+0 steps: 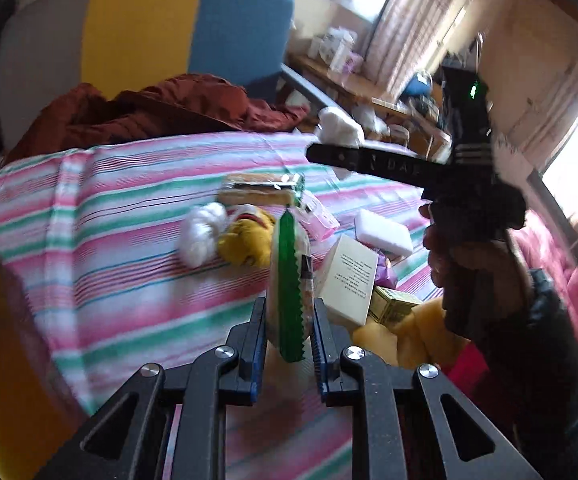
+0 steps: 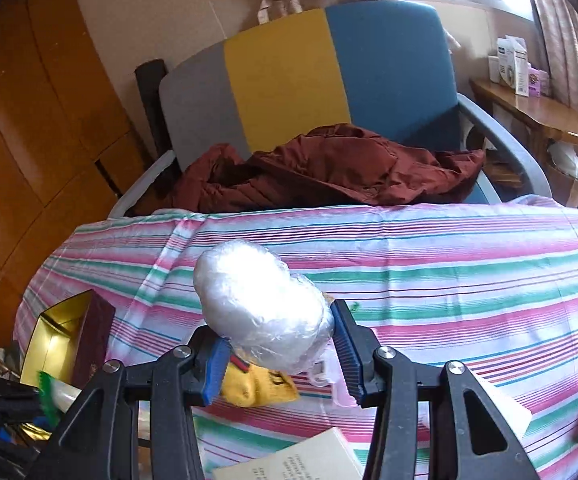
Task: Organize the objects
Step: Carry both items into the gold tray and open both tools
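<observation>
Blue-padded fingers of the left gripper sit nearest the lens, clenched on a clear snack packet with a green serrated seam; the packet stands on edge between the pads and rises toward twelve o'clock, gripped at its lower end so that it hangs clear of the bed's striped sheet. In the other view the right gripper grasps a white bundle wrapped in clear plastic, which bulges up and toward eleven o'clock out of the pads, lifted above the sheet. Each hand thus carries one item at once, which reads as a sorting step midway through. What remains to organize lies in a loose heap on the bed: a yellow plush toy at about eleven o'clock of the left fingers, a white cardboard box at one o'clock, a white sponge-like block beyond it, and a flat foil-edged packet further off near twelve. An open box with a gold lining sits at the bed's edge at nine o'clock in the right view, with the left gripper and its green-seamed packet just below it; I judge it the likely container, since it stands open and near. A dark red jacket lies bunched on the chair past the bed, apart from the heap.
</observation>
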Demonstrator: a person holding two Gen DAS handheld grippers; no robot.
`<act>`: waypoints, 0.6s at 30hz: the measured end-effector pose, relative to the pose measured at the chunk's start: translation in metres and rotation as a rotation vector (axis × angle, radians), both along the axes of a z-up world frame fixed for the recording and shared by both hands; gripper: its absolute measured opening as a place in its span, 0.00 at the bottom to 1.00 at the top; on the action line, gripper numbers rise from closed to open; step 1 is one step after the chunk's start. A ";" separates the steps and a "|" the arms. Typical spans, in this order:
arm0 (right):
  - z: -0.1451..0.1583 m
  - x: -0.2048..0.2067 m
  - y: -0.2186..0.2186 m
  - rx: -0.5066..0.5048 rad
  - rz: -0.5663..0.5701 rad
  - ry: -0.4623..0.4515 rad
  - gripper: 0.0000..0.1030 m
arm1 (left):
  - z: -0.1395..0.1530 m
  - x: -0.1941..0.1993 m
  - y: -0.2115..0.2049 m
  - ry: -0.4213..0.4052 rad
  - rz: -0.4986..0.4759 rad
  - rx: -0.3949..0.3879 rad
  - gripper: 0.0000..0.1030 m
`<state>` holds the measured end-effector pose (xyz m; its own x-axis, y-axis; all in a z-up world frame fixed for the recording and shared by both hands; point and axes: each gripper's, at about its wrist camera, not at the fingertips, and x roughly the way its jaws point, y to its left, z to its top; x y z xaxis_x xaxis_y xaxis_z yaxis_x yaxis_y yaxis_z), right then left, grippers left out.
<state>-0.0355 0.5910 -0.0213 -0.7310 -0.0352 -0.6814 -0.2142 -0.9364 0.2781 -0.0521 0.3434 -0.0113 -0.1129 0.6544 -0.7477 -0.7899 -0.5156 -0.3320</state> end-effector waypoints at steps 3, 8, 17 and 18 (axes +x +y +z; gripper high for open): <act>0.008 -0.001 -0.021 -0.010 0.050 -0.008 0.46 | 0.014 -0.007 -0.034 -0.011 0.049 0.057 0.19; 0.024 0.000 -0.090 -0.002 0.192 -0.017 0.46 | 0.026 -0.010 -0.097 0.005 0.151 0.095 0.19; 0.025 -0.020 -0.240 -0.071 0.439 -0.032 0.46 | 0.010 -0.017 -0.241 0.065 0.468 0.014 0.20; 0.023 -0.024 -0.255 -0.080 0.459 -0.036 0.46 | 0.006 -0.020 -0.254 0.070 0.506 -0.002 0.20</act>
<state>-0.0597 0.3362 0.0021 -0.6036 -0.4028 -0.6880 0.2066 -0.9126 0.3530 -0.0720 0.0894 -0.0052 -0.4657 0.5035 -0.7278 -0.4613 -0.8399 -0.2859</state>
